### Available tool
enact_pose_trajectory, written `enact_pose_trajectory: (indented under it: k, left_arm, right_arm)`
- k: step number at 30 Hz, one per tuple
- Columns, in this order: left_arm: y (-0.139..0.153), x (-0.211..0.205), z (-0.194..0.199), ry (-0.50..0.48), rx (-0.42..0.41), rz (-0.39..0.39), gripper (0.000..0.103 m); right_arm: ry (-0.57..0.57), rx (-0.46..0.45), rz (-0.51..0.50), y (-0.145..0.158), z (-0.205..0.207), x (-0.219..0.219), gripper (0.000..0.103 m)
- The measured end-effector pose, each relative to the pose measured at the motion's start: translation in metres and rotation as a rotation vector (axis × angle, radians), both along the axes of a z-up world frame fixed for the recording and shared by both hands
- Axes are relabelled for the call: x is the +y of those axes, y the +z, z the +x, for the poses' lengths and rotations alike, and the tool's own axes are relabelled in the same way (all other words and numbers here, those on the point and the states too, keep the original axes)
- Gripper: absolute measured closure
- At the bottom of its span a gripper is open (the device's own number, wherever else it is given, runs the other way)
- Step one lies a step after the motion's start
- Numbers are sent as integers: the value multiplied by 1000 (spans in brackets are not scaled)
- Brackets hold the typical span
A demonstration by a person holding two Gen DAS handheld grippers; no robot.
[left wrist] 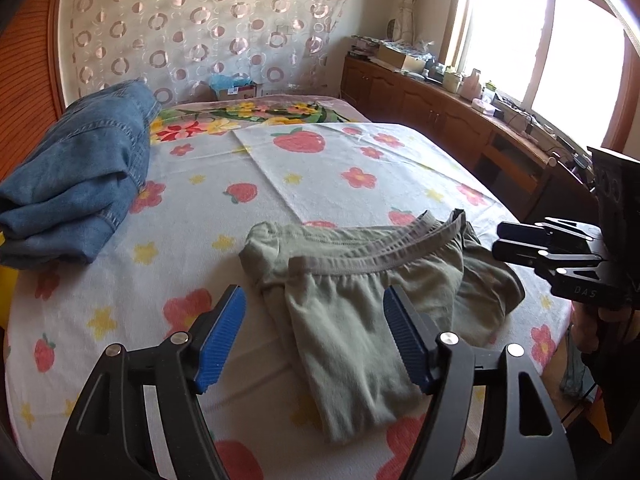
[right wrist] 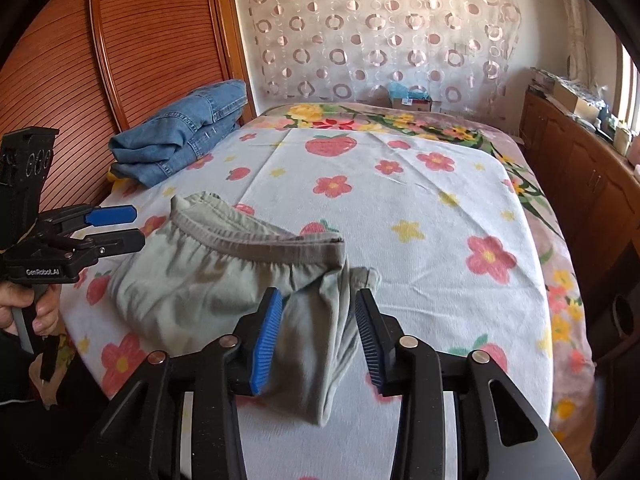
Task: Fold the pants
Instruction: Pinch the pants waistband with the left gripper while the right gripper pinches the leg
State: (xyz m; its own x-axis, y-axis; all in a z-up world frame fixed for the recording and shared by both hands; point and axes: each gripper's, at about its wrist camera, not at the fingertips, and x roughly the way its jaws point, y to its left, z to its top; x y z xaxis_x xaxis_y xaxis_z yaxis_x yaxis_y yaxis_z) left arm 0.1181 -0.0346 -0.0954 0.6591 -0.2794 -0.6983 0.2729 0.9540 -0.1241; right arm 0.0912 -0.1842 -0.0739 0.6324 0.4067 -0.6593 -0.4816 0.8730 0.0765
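Both tongs, the left tongs point(left wrist: 314, 338) and right tongs point(right wrist: 319, 340), are held open, angled downward, gripping nothing, over soft, folded green pants point(left wrist: 360, 312) on the bed point(left wrist: 320, 168).

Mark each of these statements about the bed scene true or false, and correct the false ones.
1. The green pants lie folded on the flowered sheet. True.
2. The left hand-held gripper is clamped on the green pants. False: its jaws stand open with the cloth lying loose between them.
3. Folded blue jeans sit at the far side of the bed, beside the wooden slatted door. True.
4. The right hand-held gripper is lifting the blue jeans. False: it is open over the green pants, well apart from the jeans.
5. The jeans are stacked on top of the green pants. False: the two lie apart on the sheet.
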Motion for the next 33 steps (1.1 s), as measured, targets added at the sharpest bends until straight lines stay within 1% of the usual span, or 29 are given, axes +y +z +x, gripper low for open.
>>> enact_pose_trajectory:
  k: [2,4,5,6,7,9,12,16,17,19,20,21,24,26,28,33]
  left_arm:
    - [-1,-2,5,-7,0,3,31]
    - [-2,-3,12,-18,3,2,34]
    - [-3,-4,15,-24,6,1,41]
    - [-4,-5,17,-31,9,1,45]
    - [-5,-5,19,-38,11,0,47]
    - [-8,-6,24,-54,21,0,57]
    - [-13,-7,30,-66,41,1,62]
    - [-19,-6,37,-78,59,-6,66]
    - [-20,-5,39,-81,61,-8,67]
    - [-21,-4,38,-83,58,-11,75]
    - [-20,-3,37,-85,47,-16,85]
    - [-19,-2,37,-87,39,-24,89]
    - [-9,4,35,-71,8,-62,90]
    - [-2,7,34,-65,-14,-78,90]
    - [-1,7,36,-60,-17,-72,90]
    - [-10,4,45,-56,20,-36,90]
  right_arm:
    - [2,8,4,-3,8,3,63]
    - [7,9,6,-4,16,4,63]
    - [8,9,6,-5,20,5,63]
    - [9,11,6,-6,22,6,63]
    - [11,14,5,-6,27,8,63]
    - [16,15,1,-7,34,10,63]
    - [22,26,-6,-10,45,15,63]
    - [27,49,-2,-15,57,19,64]
    - [33,56,-1,-16,60,21,72]
    - [41,67,1,-19,65,25,80]
    - [39,65,-1,-19,67,27,89]
    - [40,60,3,-19,68,28,94]
    - [24,34,32,-13,68,28,96]
    - [12,13,31,-11,67,29,96]
    - [10,11,18,-14,68,32,96]
    - [5,32,-19,-19,65,36,96]
